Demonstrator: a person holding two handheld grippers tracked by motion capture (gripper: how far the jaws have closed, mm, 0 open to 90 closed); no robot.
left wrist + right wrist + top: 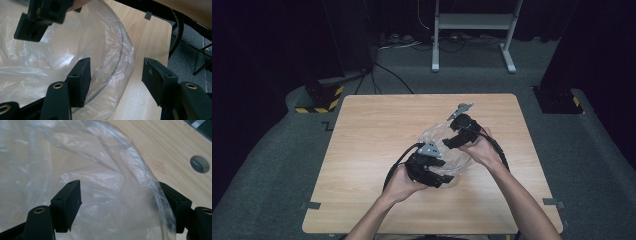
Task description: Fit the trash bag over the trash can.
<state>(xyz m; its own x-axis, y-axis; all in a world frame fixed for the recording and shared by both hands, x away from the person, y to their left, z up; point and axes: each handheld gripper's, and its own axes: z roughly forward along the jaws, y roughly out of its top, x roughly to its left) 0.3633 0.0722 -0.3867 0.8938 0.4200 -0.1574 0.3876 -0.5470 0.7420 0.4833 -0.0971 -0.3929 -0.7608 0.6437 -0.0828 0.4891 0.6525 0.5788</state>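
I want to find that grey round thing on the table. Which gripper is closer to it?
Right. The right gripper straddles the plastic-lined bowl's rim at the far side, with the grey round disc just beyond on the wood. The left gripper straddles the bowl's near rim.

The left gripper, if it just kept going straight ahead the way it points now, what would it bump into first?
Most likely the rim of the clear bowl with its plastic liner, which runs between the open left gripper's jaws; depth is hard to judge.

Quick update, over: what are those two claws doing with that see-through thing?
Left gripper, right gripper open, each straddling rim. Clear round plastic-lined bowl on wooden table. Nothing blocking.
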